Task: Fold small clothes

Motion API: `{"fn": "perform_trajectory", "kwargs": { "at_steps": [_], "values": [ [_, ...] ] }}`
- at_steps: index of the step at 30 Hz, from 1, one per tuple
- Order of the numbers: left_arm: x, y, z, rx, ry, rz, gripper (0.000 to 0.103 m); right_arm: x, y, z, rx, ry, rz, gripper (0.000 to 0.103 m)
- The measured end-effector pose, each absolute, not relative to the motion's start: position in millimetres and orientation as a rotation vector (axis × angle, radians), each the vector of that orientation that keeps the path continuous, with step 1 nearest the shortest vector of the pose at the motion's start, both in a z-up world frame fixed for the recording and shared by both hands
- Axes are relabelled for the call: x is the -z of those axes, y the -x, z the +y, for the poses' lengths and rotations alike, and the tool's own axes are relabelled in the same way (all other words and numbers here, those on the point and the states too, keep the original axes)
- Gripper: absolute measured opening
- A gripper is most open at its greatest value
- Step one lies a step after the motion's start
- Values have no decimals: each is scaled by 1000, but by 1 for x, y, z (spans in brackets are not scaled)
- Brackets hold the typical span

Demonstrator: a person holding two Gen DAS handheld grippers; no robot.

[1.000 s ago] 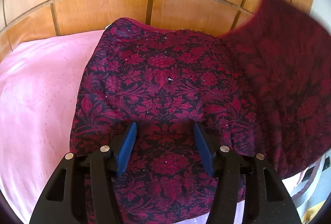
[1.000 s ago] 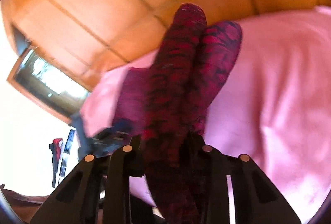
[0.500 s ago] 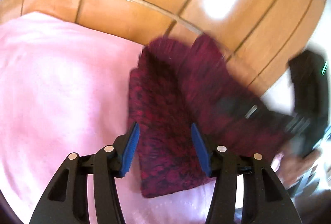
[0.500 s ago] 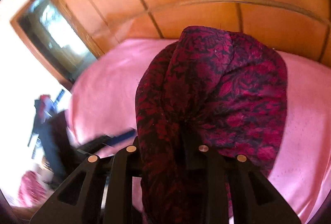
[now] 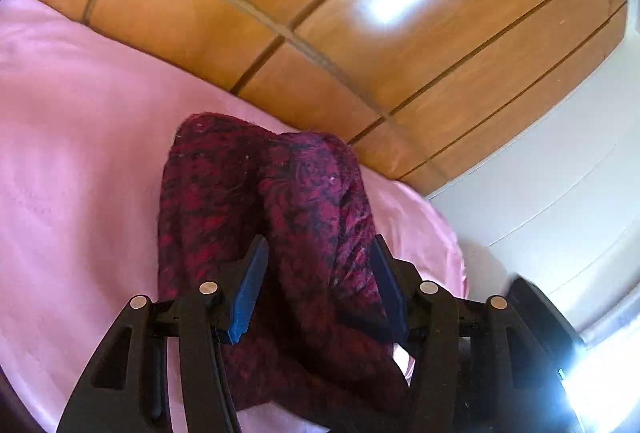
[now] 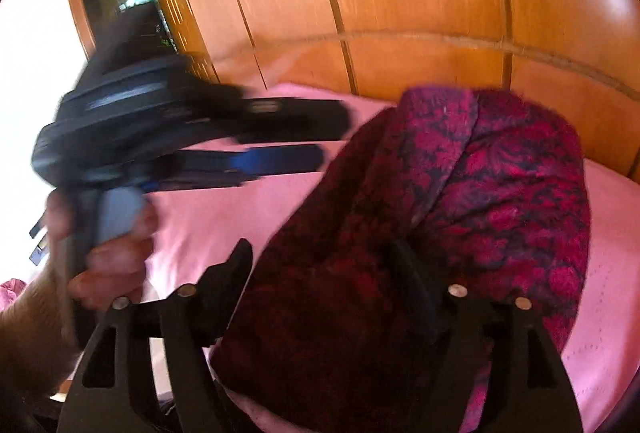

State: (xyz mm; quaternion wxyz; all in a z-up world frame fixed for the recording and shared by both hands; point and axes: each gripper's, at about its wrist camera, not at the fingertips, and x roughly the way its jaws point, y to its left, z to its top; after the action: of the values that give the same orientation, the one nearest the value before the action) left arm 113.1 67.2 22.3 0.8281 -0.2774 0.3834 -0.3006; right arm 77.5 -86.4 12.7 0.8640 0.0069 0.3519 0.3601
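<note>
A dark red and black patterned knit garment (image 5: 224, 201) lies folded into a narrow, thick bundle on the pink bedspread (image 5: 72, 137). My left gripper (image 5: 318, 245) hovers over its near end with its blue pads apart and the cloth lying below them. From the right wrist view the left gripper (image 6: 336, 137) comes in from the left, held by a hand (image 6: 116, 265), with pink sheet showing between its fingers. My right gripper (image 6: 324, 257) is over the garment (image 6: 500, 185) and its jaws are opening. The folded cloth still bulges between them, and the right finger is half buried in it.
A glossy wooden headboard (image 5: 280, 5) runs close behind the bed. A white wall (image 5: 540, 193) stands off the bed's right side. A dark doorway or mirror frame (image 6: 120, 9) shows at the far left. Bare pink sheet lies to the left of the garment.
The right gripper swung a held flap of the garment across onto the rest, then spread its jaws. The garment went from spread flat to a narrow bundle. The left gripper rose and turned.
</note>
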Motion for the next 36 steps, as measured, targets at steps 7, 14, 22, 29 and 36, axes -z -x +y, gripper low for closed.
{"fn": "perform_trajectory", "kwargs": {
  "at_steps": [7,14,22,29,36],
  "values": [
    [-12,-133,40,578,495,940,52,-13,-52,-121,-762,-100,718,75],
    [-10,-137,15,636,460,989,52,-20,-30,-156,-744,-150,704,74],
    [-30,-128,-1,545,264,908,18,-4,-40,-140,-779,-148,743,73],
    [-8,-102,56,410,298,883,17,-31,-40,-149,-862,-212,695,69],
    [27,-97,74,251,314,894,37,-7,-70,-134,-721,-135,758,65]
  ]
}}
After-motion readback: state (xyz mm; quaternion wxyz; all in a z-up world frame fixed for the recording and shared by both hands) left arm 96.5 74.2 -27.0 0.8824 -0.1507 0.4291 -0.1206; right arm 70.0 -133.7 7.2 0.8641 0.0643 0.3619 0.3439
